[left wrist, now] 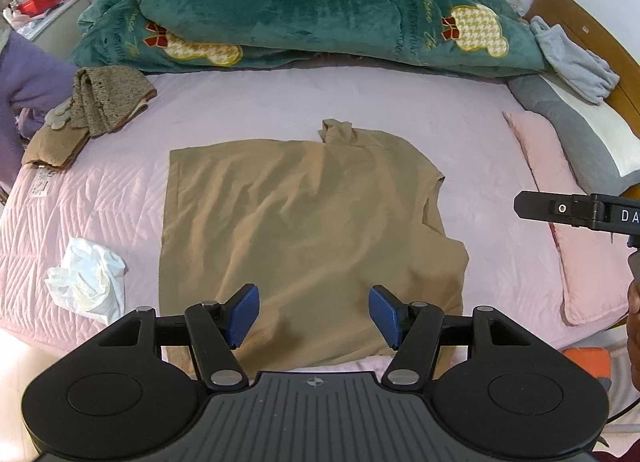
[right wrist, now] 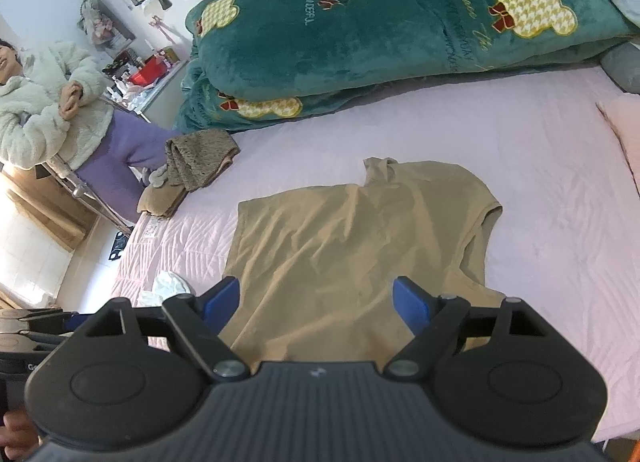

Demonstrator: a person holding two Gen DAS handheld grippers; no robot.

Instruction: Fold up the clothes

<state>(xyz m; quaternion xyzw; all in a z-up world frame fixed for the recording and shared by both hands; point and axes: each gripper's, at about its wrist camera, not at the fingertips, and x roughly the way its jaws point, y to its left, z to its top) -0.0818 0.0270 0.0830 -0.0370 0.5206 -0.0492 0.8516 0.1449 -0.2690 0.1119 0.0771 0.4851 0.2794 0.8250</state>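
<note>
At nine o'clock in the right wrist view a seated person in a cream fleece jacket and purple trousers is seen beside the bed. Just inside the bed's left edge, at ten o'clock, a brown knitted garment is heaped on a folded tan piece. At eight o'clock a crumpled white cloth is found on the pink sheet, well apart from the heap.

The tan shirt is spread flat at the centre of the sheet, its collar turned towards twelve o'clock and its hem towards six; one short sleeve is seen at three o'clock, while the left side appears folded in to a straight edge. Light creases are visible across the cloth.

The left gripper is held at six o'clock above the shirt's hem, its blue pads spread wide with nothing between them; contact with the cloth cannot be told. The right gripper is likewise held over the lower part of the shirt, jaws wide apart and empty.

A green plush quilt is piled across twelve o'clock. At two o'clock a pale blue garment is draped near the wooden headboard, with a grey pillow and a pink pillow below it at three o'clock.
</note>
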